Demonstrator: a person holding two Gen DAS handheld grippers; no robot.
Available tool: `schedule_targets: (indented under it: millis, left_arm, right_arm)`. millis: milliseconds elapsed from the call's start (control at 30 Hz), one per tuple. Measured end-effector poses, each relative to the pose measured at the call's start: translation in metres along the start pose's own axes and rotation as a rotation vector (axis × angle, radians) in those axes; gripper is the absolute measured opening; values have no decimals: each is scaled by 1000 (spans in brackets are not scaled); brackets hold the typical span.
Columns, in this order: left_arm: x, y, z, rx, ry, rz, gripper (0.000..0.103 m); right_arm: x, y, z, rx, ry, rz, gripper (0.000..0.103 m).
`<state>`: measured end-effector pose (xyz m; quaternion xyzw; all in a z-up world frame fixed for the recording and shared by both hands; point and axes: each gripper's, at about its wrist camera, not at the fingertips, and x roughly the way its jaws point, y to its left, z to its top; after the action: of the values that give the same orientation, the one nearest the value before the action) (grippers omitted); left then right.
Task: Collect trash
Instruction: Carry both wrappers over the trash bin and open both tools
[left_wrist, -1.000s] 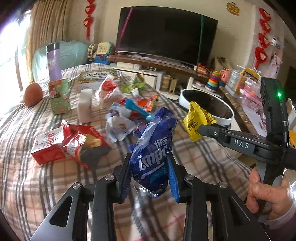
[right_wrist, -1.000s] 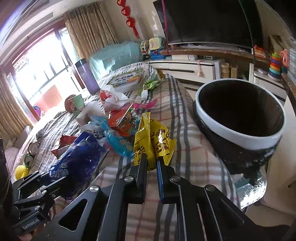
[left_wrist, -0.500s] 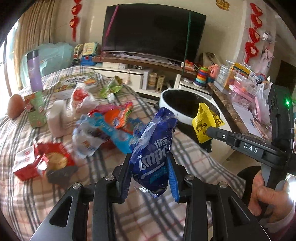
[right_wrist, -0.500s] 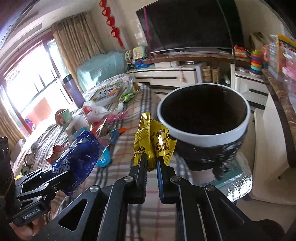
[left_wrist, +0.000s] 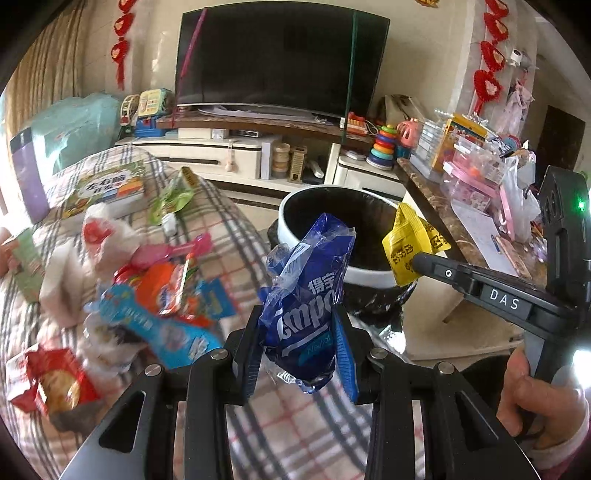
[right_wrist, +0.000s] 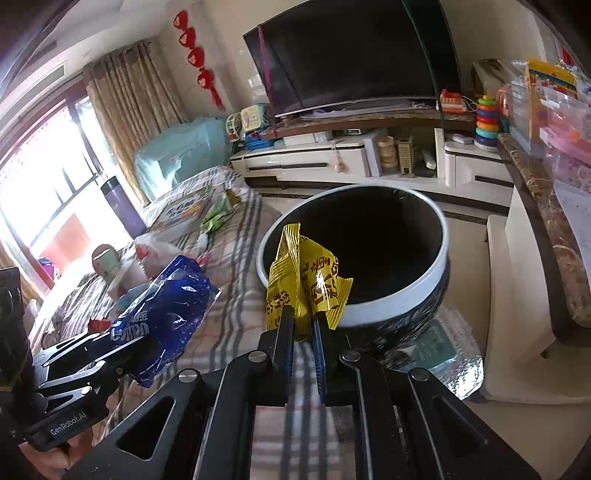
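Both wrist views look down along their tongs — sharing the bin (left_wrist: 317, 206).

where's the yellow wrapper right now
The yellow wrapper is pinched in the right gripper, held in front of the white-rimmed trash bin, right of the blue wrapper.

Living room behind the bed

A dark television (left_wrist: 280, 59) stands on a low white cabinet (right_wrist: 332, 162) — a ring-stacking toy (left_wrist: 382, 147) beside it, red ornaments (right_wrist: 201, 77) on the wall, curtains (right_wrist: 125, 110).

Both tools (left_wrist: 301, 343) (right_wrist: 303, 332) clamped, angled downward
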<state>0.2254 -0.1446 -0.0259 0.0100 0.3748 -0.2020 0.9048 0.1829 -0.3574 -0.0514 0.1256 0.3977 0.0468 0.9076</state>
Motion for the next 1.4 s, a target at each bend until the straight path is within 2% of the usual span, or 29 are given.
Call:
schedule_targets:
  millis: [467,1033,1200,1333,1400]
  left_arm:
    - [51,-21,53,34,30,14,35]
    - [116,-40,90,65,109,16,36]
    - [127,-41,96,65,114,21,40]
    - [132,-42,99,54,119,24,48]
    - [132,-40,98,46,121,23,52]
  right_arm:
    - [16,-35,29,25,18,-33,9]
    - [45,-65,54,52,78,-35,10]
    - [52,-70,56,57,97,-32,11]
    - [57,-72,57,52,106,-43,15]
    - [58,-72,57,51,111,-42,21]
